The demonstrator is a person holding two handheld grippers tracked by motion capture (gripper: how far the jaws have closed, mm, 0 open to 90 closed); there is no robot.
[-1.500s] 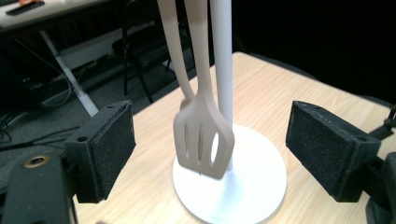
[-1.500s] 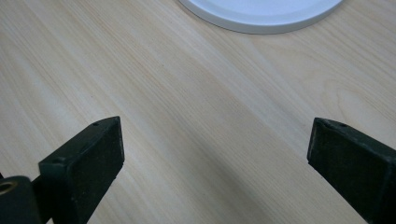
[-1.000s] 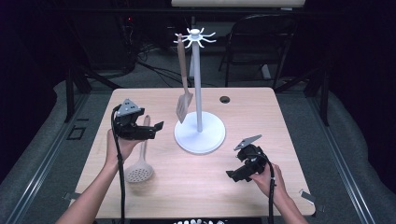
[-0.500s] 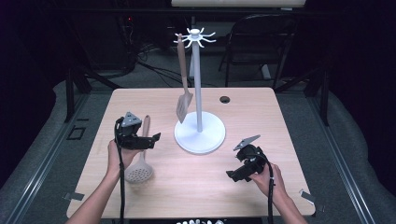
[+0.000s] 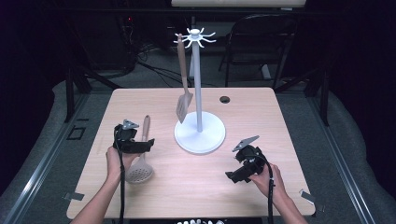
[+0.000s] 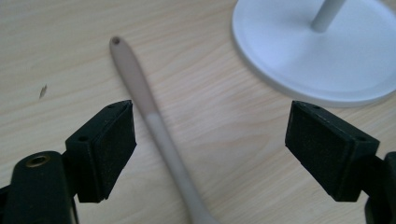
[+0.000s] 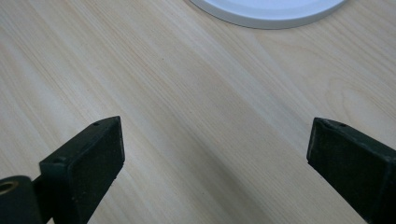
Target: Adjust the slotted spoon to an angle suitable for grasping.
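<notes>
**Inspector:** Status of the left gripper [image 5: 148,143]?

**Assessor:** Its jaws stand apart and have just been closing a little. The skimmer [image 5: 141,159] handle lies between the pads, untouched, nearer the left-hand pad [image 6: 108,148] in the left gripper view. Nothing is clamped.

**Inspector:** Where does the skimmer lie?

**Assessor:** Flat on the table [image 5: 289,121], at about 8 o'clock from the white stand [image 5: 200,136]. Its perforated head points toward the person, and its handle tip points to 12 o'clock.

**Inspector:** And the right gripper [image 5: 231,176]?

**Assessor:** It is spread wide over bare wood at 4 o'clock from the stand base and holds nothing.

**Inspector:** Risks?

**Assessor:** In my judgement there are three. The handle sits off-centre, so one pad would meet it first and could push it sideways or spin it on the smooth wood. The handle is thin and rounded, so a grip set too high may let it roll out. Once lifted, the heavier head could swing the handle in the jaws.

**Inspector:** Clearance?

**Assessor:** The stand base rim lies near the right-hand pad at 2 o'clock in the left gripper view, apart from it. A hanging slotted turner [image 5: 183,105] occupies the stand's 9 o'clock side, so a raised skimmer could knock it. There is open table at 6 o'clock and 9 o'clock of the skimmer, and the table's left edge is well apart.
</notes>
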